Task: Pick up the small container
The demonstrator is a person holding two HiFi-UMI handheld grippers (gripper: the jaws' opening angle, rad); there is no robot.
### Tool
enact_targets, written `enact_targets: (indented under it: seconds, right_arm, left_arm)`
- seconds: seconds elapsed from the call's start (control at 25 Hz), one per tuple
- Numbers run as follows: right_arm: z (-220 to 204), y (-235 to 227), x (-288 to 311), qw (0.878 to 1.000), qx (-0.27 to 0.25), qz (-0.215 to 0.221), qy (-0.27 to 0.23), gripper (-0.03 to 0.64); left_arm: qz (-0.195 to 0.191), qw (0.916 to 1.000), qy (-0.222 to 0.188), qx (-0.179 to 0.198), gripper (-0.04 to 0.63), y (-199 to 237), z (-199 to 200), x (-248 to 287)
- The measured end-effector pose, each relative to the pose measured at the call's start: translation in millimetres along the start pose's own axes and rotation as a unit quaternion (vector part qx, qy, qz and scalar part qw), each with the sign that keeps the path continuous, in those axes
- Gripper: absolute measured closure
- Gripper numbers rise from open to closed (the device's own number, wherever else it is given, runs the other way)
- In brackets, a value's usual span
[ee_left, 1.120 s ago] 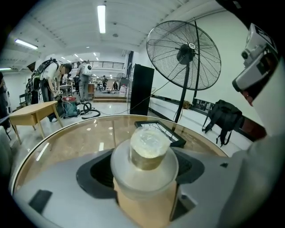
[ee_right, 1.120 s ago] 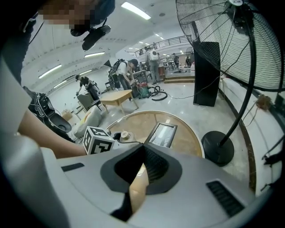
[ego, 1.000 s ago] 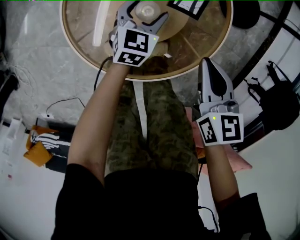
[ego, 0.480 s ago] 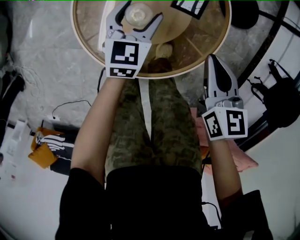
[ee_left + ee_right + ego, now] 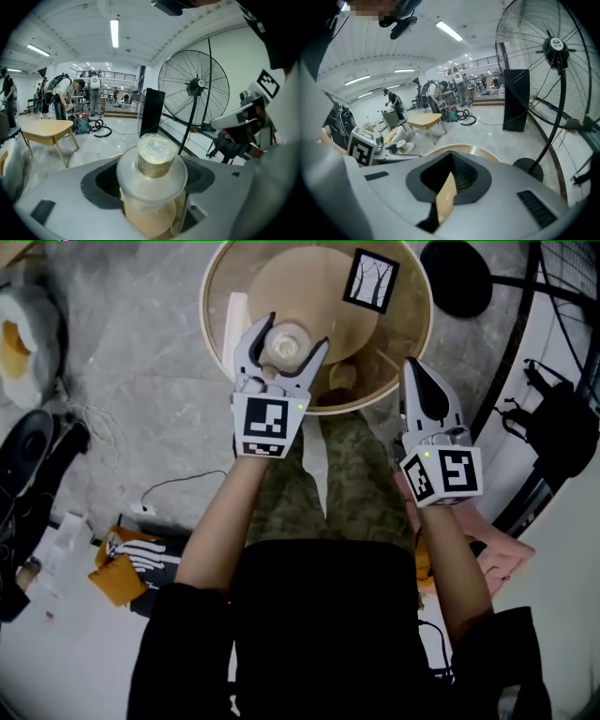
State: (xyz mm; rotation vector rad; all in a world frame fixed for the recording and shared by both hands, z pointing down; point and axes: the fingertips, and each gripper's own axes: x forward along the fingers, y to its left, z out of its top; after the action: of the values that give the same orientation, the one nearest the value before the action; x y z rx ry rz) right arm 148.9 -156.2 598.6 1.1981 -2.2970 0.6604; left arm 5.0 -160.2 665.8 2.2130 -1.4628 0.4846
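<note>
The small container [image 5: 284,343] is a translucent jar with a wide pale lid and a brass-coloured knob. My left gripper [image 5: 294,334] is shut on it above the near part of the round wooden table [image 5: 403,334]. In the left gripper view the small container [image 5: 152,176] fills the space between the jaws of the left gripper [image 5: 152,192], its body pressed on both sides. My right gripper [image 5: 412,367] hangs shut and holding nothing at the table's near right rim. From the right gripper [image 5: 444,194] I see the left gripper's marker cube [image 5: 363,146] and the container [image 5: 400,146].
A black-and-white picture card [image 5: 371,281] and a white strip [image 5: 232,320] lie on the table. A standing fan's black base [image 5: 459,268] sits to the right. An orange bag [image 5: 117,563], cables and a plush toy [image 5: 19,329] lie on the floor at the left.
The left gripper stays shut on the container and has come back toward the table's near edge. The head view has pulled away, so the table looks smaller. The right gripper stays shut.
</note>
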Motion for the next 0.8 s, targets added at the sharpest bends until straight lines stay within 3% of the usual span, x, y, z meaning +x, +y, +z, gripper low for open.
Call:
enact_targets:
  seconds: [0.28,0.56,0.8]
  right_arm:
    - [76.6,35.9,-55.2,0.999,0.012,-0.022,-0.029,0.6]
    - [145.8,58.7,-107.7,0.997,0.015,-0.032,-0.074,0.601]
    - [190.6,71.8,-137.4,0.992,0.012,-0.046,-0.118,0.601]
  left_arm:
    - [-0.02,0.9993,0.015,0.029,0.233,-7.6,66.4,-80.3]
    - [-0.029,0.9991,-0.017,0.028,0.233,-21.9,146.4,-148.1]
    - [-0.036,0.9974,-0.049,0.039,0.233,-24.7,192.5,-184.6]
